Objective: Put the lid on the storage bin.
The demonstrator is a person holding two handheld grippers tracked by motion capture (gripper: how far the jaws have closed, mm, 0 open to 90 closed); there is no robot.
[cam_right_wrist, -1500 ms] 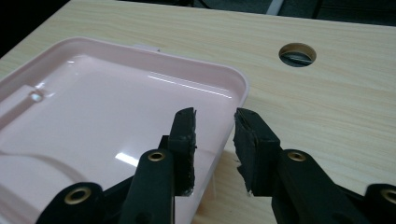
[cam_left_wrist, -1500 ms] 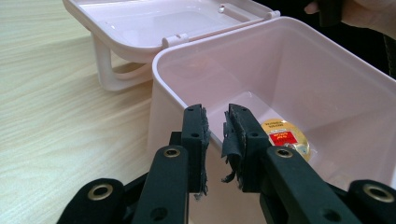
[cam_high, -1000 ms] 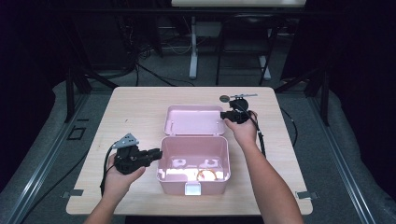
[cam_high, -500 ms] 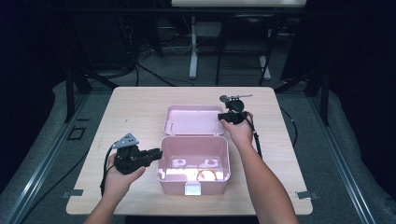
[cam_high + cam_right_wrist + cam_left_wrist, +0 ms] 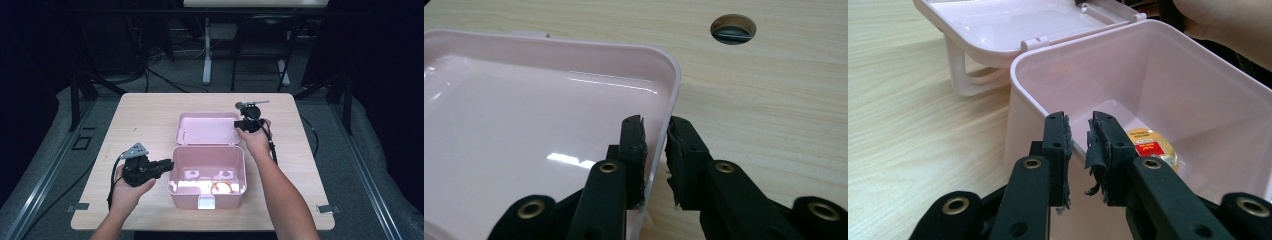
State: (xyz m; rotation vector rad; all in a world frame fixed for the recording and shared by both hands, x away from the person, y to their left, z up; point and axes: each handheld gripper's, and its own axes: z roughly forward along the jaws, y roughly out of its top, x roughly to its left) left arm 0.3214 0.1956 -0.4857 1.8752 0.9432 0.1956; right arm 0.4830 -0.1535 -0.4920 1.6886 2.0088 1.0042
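Observation:
A pink plastic box (image 5: 186, 199) stands open near the table's front, its lid (image 5: 207, 127) folded back flat behind it. My left gripper (image 5: 170, 164) is at the box's left side; in the left gripper view the jaws (image 5: 1079, 135) straddle the box's wall (image 5: 1198, 85) and are shut on its rim. My right gripper (image 5: 239, 123) is at the lid's right edge. In the right gripper view it (image 5: 656, 135) is shut on the lid's (image 5: 524, 110) rim. A round yellow item with a red label (image 5: 1148, 147) lies on the box's floor.
Small white pieces and an orange ring (image 5: 220, 187) lie inside the box. A round cable hole (image 5: 734, 22) is cut in the wooden table (image 5: 145, 115) just beyond the lid. Cables trail from both grippers. Dark stands and a floor surround the table.
My right gripper has shifted slightly at the lid's right edge. The left gripper, the box and the lid have stayed where they were.

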